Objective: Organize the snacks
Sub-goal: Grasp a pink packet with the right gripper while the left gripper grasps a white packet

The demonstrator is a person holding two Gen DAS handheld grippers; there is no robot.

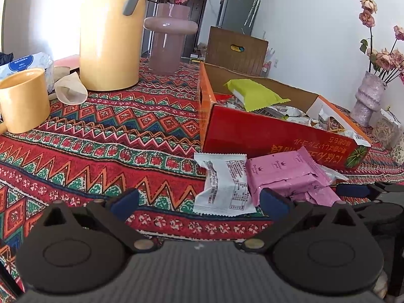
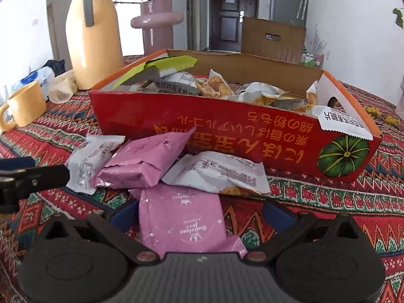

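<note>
A red cardboard box (image 2: 227, 126) with a pumpkin picture holds several snack packets, among them a yellow-green one (image 1: 255, 93). In front of the box, loose packets lie on the patterned tablecloth: a white one (image 1: 222, 186), pink ones (image 1: 285, 174), and another white one (image 2: 219, 174). My left gripper (image 1: 199, 202) is open low over the cloth, the white packet lying just ahead between its fingers. My right gripper (image 2: 199, 216) is open around a pink packet (image 2: 181, 217) that lies between its fingers; the right finger stands apart from it.
Left of the box stand a tall yellow jug (image 1: 111, 38), a yellow mug (image 1: 22, 98), a tipped paper cup (image 1: 70, 88) and a tissue pack (image 1: 25, 63). A pink vase (image 1: 169, 38) is behind. A vase of dried flowers (image 1: 368, 96) stands far right.
</note>
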